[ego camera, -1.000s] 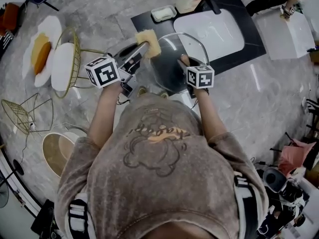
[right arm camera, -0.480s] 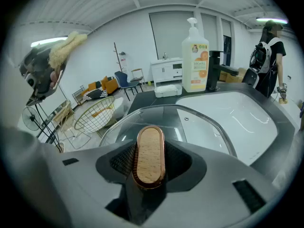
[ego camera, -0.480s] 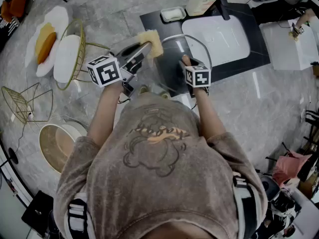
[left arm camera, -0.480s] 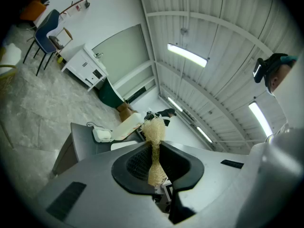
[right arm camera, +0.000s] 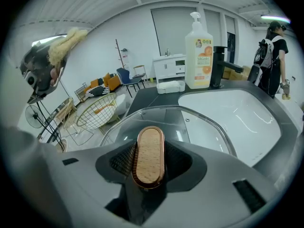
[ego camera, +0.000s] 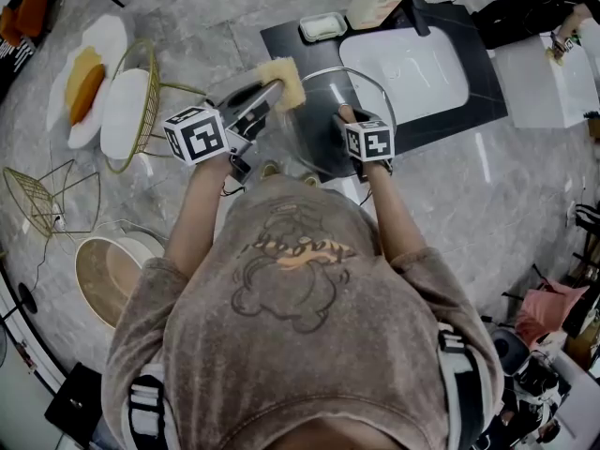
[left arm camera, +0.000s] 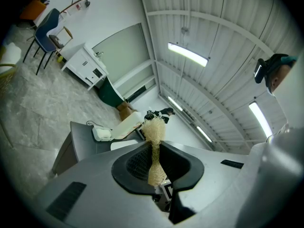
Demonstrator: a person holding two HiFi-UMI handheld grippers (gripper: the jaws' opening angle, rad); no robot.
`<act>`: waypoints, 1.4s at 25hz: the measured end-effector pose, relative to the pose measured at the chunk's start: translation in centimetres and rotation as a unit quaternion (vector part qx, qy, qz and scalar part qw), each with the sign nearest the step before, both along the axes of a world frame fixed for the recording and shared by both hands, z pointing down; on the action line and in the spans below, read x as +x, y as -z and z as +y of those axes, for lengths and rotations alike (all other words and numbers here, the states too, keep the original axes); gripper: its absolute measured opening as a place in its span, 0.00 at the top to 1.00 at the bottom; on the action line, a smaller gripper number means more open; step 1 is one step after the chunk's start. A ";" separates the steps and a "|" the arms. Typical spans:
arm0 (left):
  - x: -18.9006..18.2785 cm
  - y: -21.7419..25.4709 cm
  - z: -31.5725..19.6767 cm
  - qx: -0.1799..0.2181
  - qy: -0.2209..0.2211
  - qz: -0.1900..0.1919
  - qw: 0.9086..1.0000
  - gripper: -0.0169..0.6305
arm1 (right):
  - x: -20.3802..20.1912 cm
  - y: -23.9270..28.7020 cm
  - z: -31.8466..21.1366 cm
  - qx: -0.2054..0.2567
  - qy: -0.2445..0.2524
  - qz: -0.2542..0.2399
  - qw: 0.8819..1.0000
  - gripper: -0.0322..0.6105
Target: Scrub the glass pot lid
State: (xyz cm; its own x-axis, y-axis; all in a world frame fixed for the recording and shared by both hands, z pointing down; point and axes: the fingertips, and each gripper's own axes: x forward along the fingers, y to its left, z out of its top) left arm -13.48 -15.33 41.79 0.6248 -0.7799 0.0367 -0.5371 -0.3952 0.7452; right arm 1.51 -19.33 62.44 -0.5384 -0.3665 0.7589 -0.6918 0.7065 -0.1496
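While the wire basket chair [ego camera: 139, 101] stands well clear at my left, my left gripper [ego camera: 272, 90] pinches the loofah pad [ego camera: 284, 76] at the glass pot lid [ego camera: 314, 134], perhaps touching its rim. My right gripper [ego camera: 345, 117] clamps the lid's wooden knob [right arm camera: 149, 156], which only the right gripper view shows. The white sink [ego camera: 412, 73] lies beyond.

A grey marble floor [ego camera: 506, 195] surrounds a dark counter [ego camera: 286, 45] with a white basin [ego camera: 412, 68], near a gold wire chair [ego camera: 131, 111]

Dark counter [ego camera: 281, 43] carries a white basin [ego camera: 405, 73], soap dish [ego camera: 322, 26] and soap bottle [ego camera: 377, 0]
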 end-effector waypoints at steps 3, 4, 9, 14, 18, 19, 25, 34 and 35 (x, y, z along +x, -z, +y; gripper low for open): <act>0.4 0.3 -0.1 0.003 -0.009 -0.001 1.000 0.90 | 0.0 0.4 0.2 -0.005 0.008 0.006 1.000 0.67; 0.5 0.4 -0.1 0.005 -0.013 -0.002 1.000 0.90 | 0.0 0.8 0.2 -0.003 0.009 0.006 1.000 0.66; 1.3 0.8 -0.7 0.012 -0.031 -0.005 0.999 0.90 | -0.7 5.6 -0.6 0.036 0.000 -0.042 0.998 0.67; 3.2 1.1 -1.8 0.020 -0.056 -0.017 0.998 0.90 | -0.3 12.7 -1.5 0.100 -0.011 -0.095 0.990 0.67; 5.0 1.5 -2.4 0.028 -0.082 -0.031 0.996 0.90 | 1.6 17.1 -0.9 0.145 -0.037 -0.124 0.981 0.67; 5.4 1.6 -2.4 0.030 -0.087 -0.034 0.995 0.90 | 2.2 18.0 -0.6 0.156 -0.044 -0.130 0.978 0.67; 7.1 1.6 -2.6 0.052 -0.103 -0.101 0.988 0.90 | 5.6 21.1 1.9 0.220 -0.082 -0.172 0.957 0.69; 7.3 0.5 -2.5 0.166 -0.030 -0.292 0.941 0.90 | 9.2 19.9 3.7 0.267 -0.154 -0.195 0.931 0.90; 7.2 0.4 -2.4 0.169 -0.023 -0.292 0.941 0.90 | 9.6 19.7 3.7 0.270 -0.162 -0.194 0.929 0.92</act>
